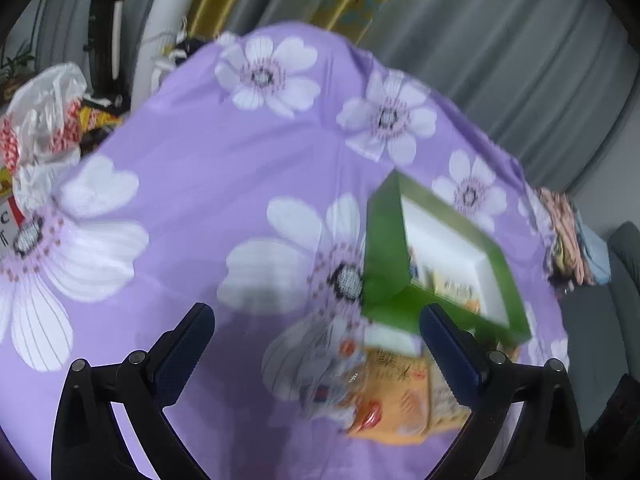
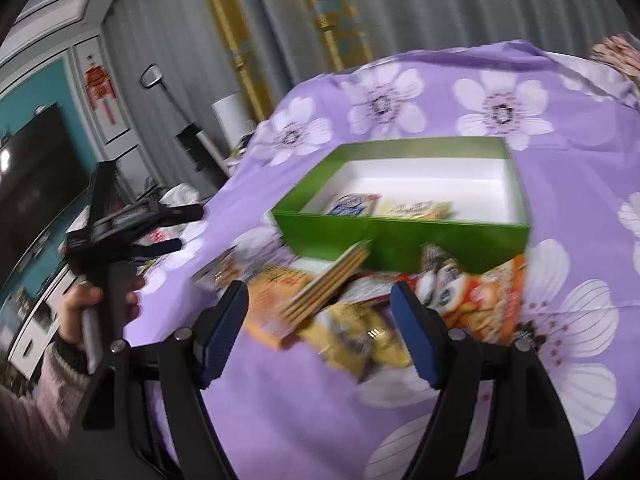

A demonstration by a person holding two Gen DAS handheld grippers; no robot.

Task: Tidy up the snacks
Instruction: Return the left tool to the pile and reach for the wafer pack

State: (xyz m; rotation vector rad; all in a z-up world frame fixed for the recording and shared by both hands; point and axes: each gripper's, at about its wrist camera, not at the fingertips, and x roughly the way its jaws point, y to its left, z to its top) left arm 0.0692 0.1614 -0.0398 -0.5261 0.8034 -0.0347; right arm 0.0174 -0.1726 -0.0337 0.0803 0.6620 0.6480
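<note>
A green box (image 1: 384, 248) with a white inside stands on the purple flowered tablecloth (image 1: 192, 168); in the right wrist view the box (image 2: 400, 240) holds a blue-white packet (image 2: 352, 204) and a yellow packet (image 2: 416, 209). A blurred pile of snacks lies in front of it: an orange packet (image 2: 492, 300), a yellow packet (image 2: 360, 336) and a flat orange pack (image 1: 392, 392). My left gripper (image 1: 318, 344) is open wide above the pile's left edge, touching nothing. My right gripper (image 2: 320, 332) hangs open over the pile, its pads apart from the packets. The left gripper (image 2: 192, 228) also shows at the left, in a hand (image 2: 100, 304).
A white plastic bag (image 1: 44, 120) lies off the table's left corner. Folded cloth (image 1: 568, 240) sits at the right edge. Grey curtains (image 2: 400, 8) hang behind the table, and a dark television (image 2: 36, 176) stands to the left.
</note>
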